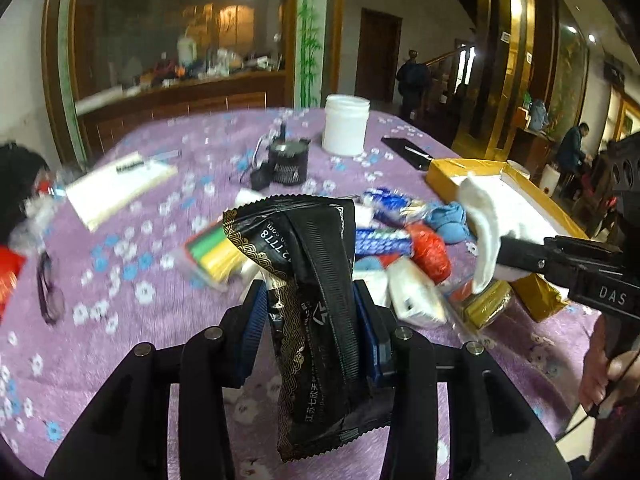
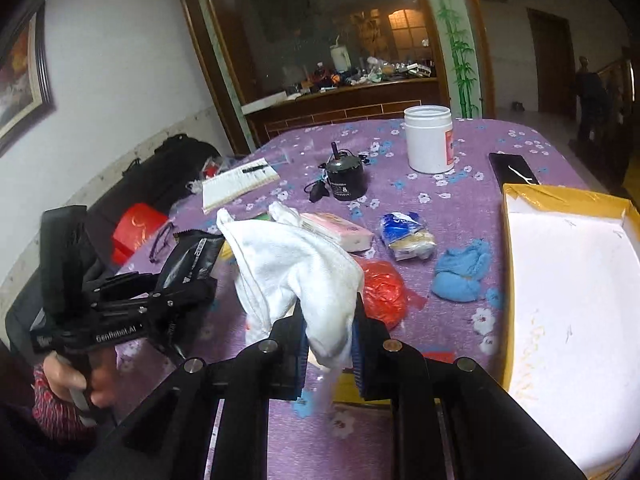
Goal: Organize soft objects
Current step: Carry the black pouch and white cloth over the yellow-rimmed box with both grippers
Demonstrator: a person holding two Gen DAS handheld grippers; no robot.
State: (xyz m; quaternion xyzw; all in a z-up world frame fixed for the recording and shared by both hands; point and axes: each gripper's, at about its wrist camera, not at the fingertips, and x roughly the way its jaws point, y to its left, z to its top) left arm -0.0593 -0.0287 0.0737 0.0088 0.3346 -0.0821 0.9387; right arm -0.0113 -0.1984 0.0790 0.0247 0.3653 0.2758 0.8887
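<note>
My left gripper (image 1: pixel 311 312) is shut on a black soft packet with gold trim (image 1: pixel 308 280) and holds it above the purple table. It also shows in the right wrist view (image 2: pixel 192 262) at the left. My right gripper (image 2: pixel 328 328) is shut on a white cloth (image 2: pixel 292 268) held over the table; in the left wrist view the cloth (image 1: pixel 482 220) hangs near the yellow box (image 1: pixel 448 176). A blue cloth (image 2: pixel 460 276), a red bag (image 2: pixel 384 292), a tissue pack (image 2: pixel 336 232) and a blue-white packet (image 2: pixel 404 232) lie on the table.
The open yellow box with a white inside (image 2: pixel 572 300) lies at the right. A white jar (image 2: pixel 428 140), a black tin (image 2: pixel 344 178), a notebook with a pen (image 2: pixel 236 182), a black phone (image 2: pixel 512 168) and glasses (image 2: pixel 162 240) sit on the flowered tablecloth (image 2: pixel 440 200).
</note>
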